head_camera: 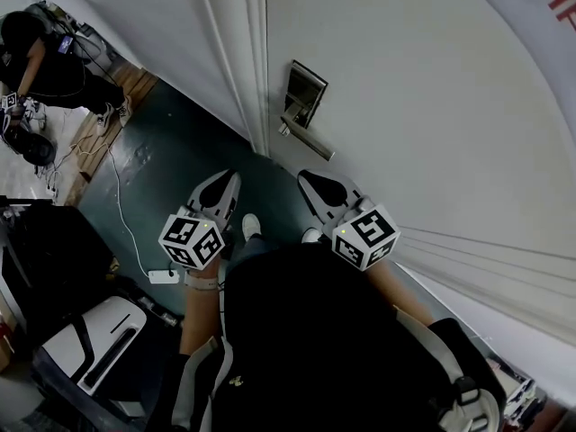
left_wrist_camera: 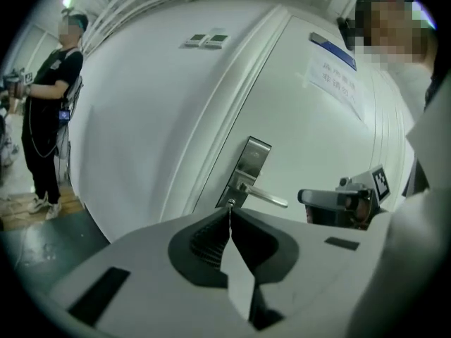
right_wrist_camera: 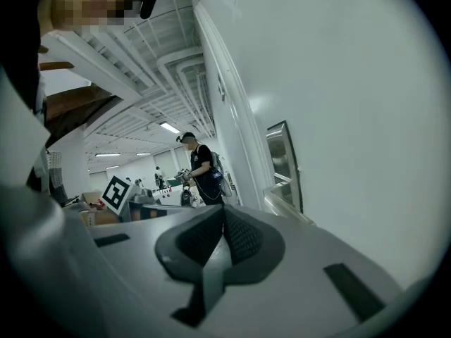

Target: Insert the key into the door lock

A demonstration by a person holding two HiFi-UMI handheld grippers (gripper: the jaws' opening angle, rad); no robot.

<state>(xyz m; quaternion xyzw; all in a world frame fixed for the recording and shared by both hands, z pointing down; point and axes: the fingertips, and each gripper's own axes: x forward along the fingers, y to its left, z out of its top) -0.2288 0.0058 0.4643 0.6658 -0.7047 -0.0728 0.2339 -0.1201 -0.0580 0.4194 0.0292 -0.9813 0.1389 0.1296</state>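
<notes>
Left claw (left_wrist_camera: 230,220): jaws pressed together on the key (left_wrist_camera: 230,205), a thin blade that only the left gripper view shows. The blade points at the lock plate (left_wrist_camera: 252,162) by the lever handle (left_wrist_camera: 266,198). Right claw (right_wrist_camera: 224,213): jaws together, nothing between them. The head view places both claws short of the door (head_camera: 405,79). A bystander (left_wrist_camera: 48,111) stands to the left.

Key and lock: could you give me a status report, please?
Left gripper jaws shut on key. Right gripper jaws shut, empty. Key short of lock, not inserted. Nothing in between.
</notes>
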